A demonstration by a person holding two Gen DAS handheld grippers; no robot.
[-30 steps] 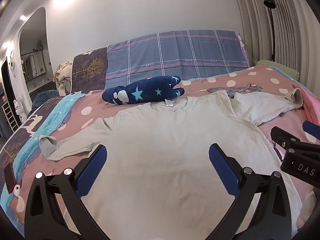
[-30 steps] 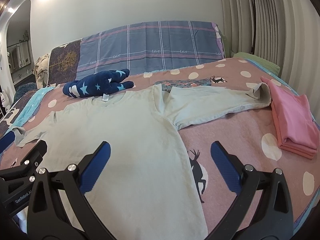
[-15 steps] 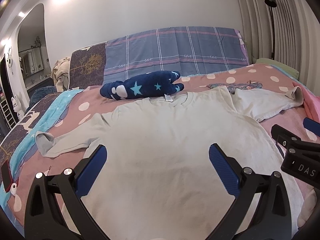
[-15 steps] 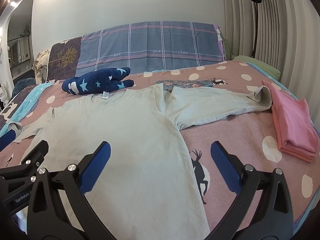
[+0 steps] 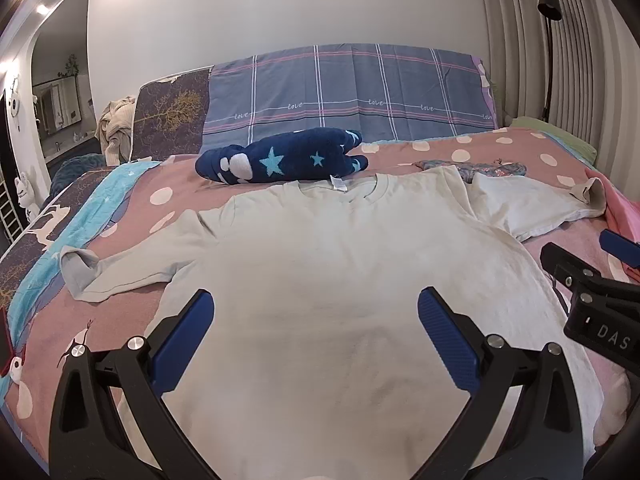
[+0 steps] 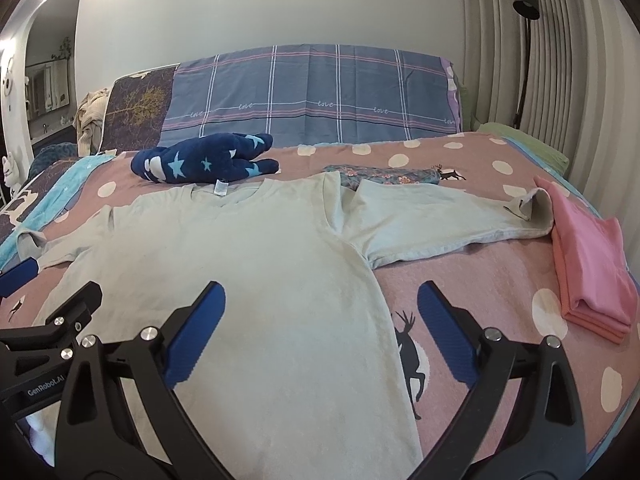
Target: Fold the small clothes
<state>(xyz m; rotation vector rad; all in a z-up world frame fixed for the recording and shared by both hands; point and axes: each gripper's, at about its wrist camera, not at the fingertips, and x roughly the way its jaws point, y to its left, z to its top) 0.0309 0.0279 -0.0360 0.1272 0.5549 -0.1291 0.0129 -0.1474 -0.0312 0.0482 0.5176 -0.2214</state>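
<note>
A pale grey-green t-shirt (image 5: 344, 264) (image 6: 248, 256) lies flat on the bed, collar at the far end, both sleeves spread out. My left gripper (image 5: 314, 320) hovers open over the shirt's lower middle, nothing between its blue pads. My right gripper (image 6: 320, 312) is open over the shirt's right side edge, also holding nothing. Each gripper shows at the edge of the other's view: the right gripper's body (image 5: 596, 300), the left gripper's body (image 6: 48, 340). The shirt's hem lies below both views, hidden.
A dark blue star-patterned plush (image 5: 280, 160) (image 6: 204, 162) lies just beyond the collar. A folded pink garment stack (image 6: 588, 260) sits at the right by the sleeve end. A floral cloth (image 6: 384, 174) lies behind the right sleeve. Pillows line the headboard; a floor lamp (image 6: 524, 40) stands right.
Both views have tilted or drawn back slightly, so the shirt sits a little lower and further into the frames. The shirt itself has not moved and both grippers stay open.
</note>
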